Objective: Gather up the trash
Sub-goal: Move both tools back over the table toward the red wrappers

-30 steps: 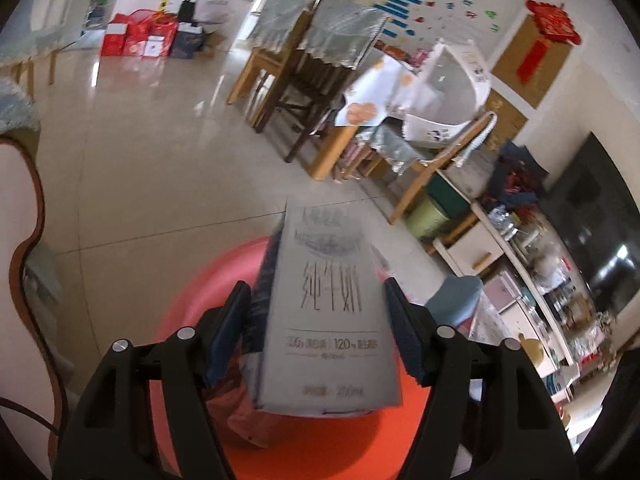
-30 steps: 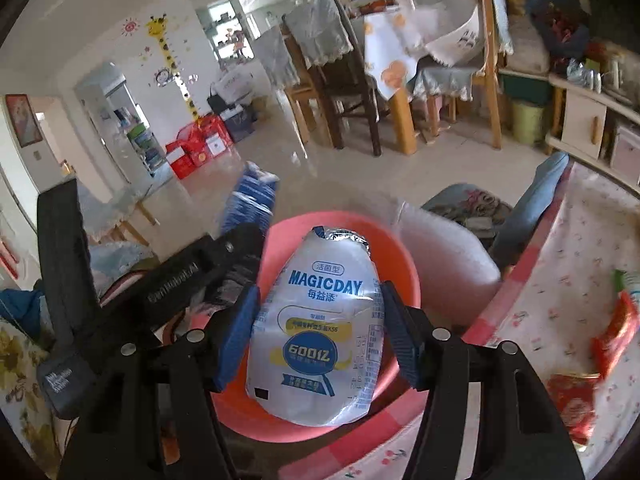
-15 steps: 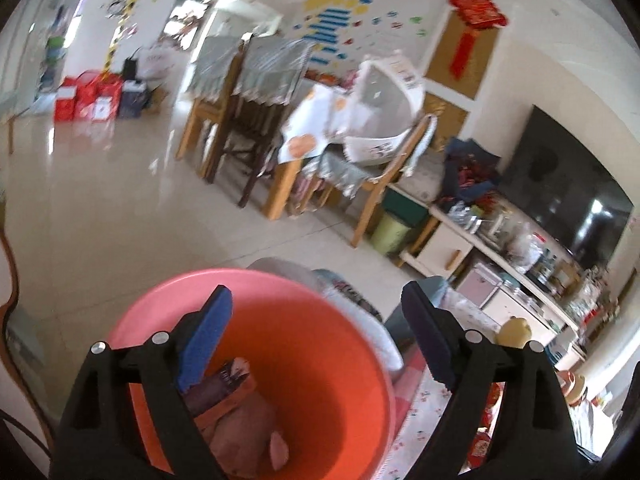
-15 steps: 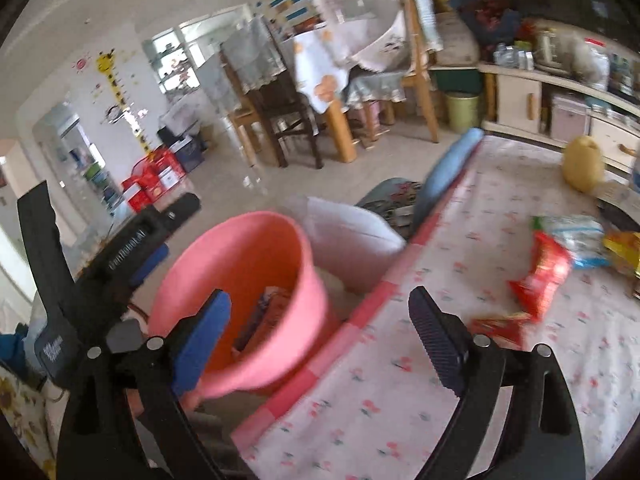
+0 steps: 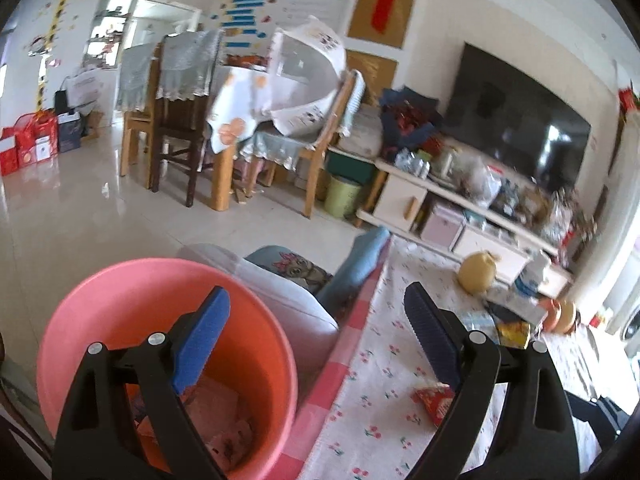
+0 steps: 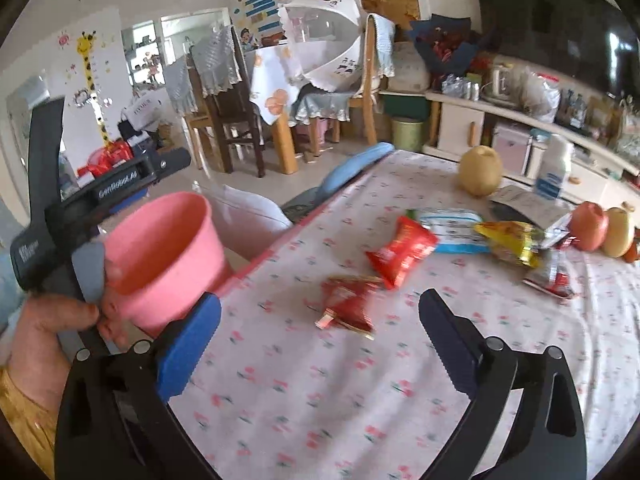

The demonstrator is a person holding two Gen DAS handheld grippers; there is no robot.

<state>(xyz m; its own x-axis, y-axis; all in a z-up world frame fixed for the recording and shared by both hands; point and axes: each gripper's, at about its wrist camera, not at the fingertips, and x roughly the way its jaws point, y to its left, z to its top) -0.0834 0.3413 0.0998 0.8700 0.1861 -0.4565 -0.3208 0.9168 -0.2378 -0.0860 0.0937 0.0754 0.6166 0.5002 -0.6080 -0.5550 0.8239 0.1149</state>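
Observation:
A pink bucket (image 5: 160, 320) stands beside the table at the lower left, with wrappers and cartons (image 5: 216, 420) lying in its bottom. My left gripper (image 5: 315, 292) hangs over the bucket's right rim, its jaws opening with nothing between them. My right gripper (image 6: 320, 298) is above the floral tablecloth (image 6: 320, 400), jaws also opening and empty. Just beyond it lies a small red wrapper (image 6: 348, 300). Farther off lie a bigger red packet (image 6: 404, 248), a white and blue packet (image 6: 452, 228) and a yellow wrapper (image 6: 512, 240).
A hand (image 6: 48, 336) holds the left gripper's body beside the bucket (image 6: 168, 248). A yellow pear (image 6: 480, 170), an apple (image 6: 588, 226) and a white bottle (image 6: 554, 172) stand at the table's far side. A white cushioned seat (image 5: 280, 292) sits behind the bucket.
The left gripper let go of a grey milk carton and the right a white pouch over the bucket. Both opened wide and swung right toward the table.

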